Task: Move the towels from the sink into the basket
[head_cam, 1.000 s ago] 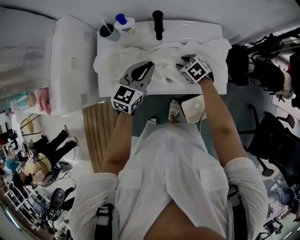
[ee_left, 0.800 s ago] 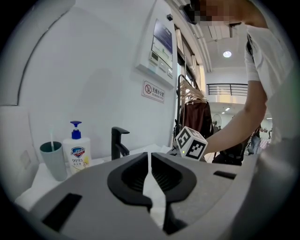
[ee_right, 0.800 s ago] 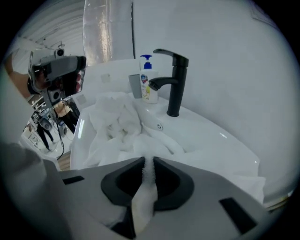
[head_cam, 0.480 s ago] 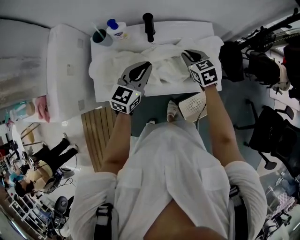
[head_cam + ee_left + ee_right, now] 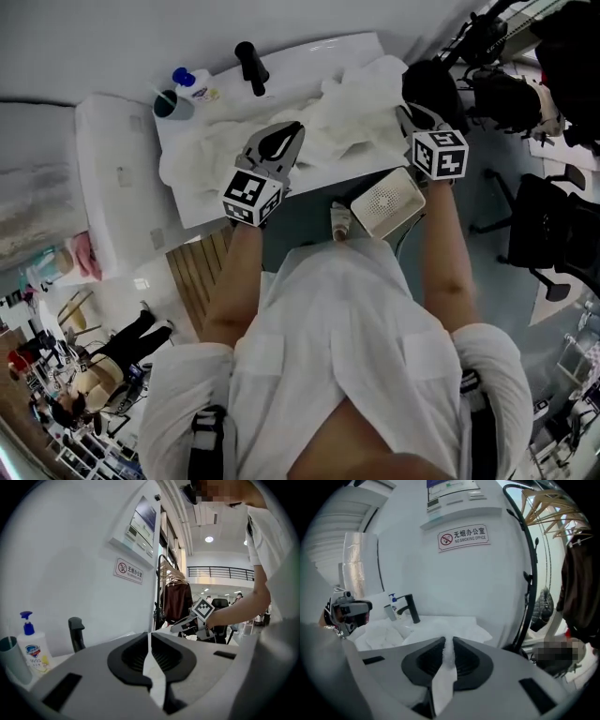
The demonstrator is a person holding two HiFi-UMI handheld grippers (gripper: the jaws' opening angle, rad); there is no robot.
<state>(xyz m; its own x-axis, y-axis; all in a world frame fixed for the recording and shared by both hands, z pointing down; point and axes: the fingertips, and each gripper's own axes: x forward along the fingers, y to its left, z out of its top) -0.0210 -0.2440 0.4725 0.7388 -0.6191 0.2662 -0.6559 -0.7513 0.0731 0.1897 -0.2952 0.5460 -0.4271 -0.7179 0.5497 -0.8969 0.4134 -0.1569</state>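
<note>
Seen from above, a white sink [image 5: 309, 52] is heaped with white towels [image 5: 356, 112]. Left gripper [image 5: 295, 128] sits near the heap's six o'clock, jaws pressed together on a thin fold of the white towels. Right gripper [image 5: 408, 111], at the heap's three o'clock, has just been closing and pinches another fold. A perforated white basket [image 5: 384, 202] lies at five o'clock, below the sink's edge.

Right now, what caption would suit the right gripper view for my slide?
Right gripper, jaws just closed on a white towel, more towels heaped by the black faucet.
</note>
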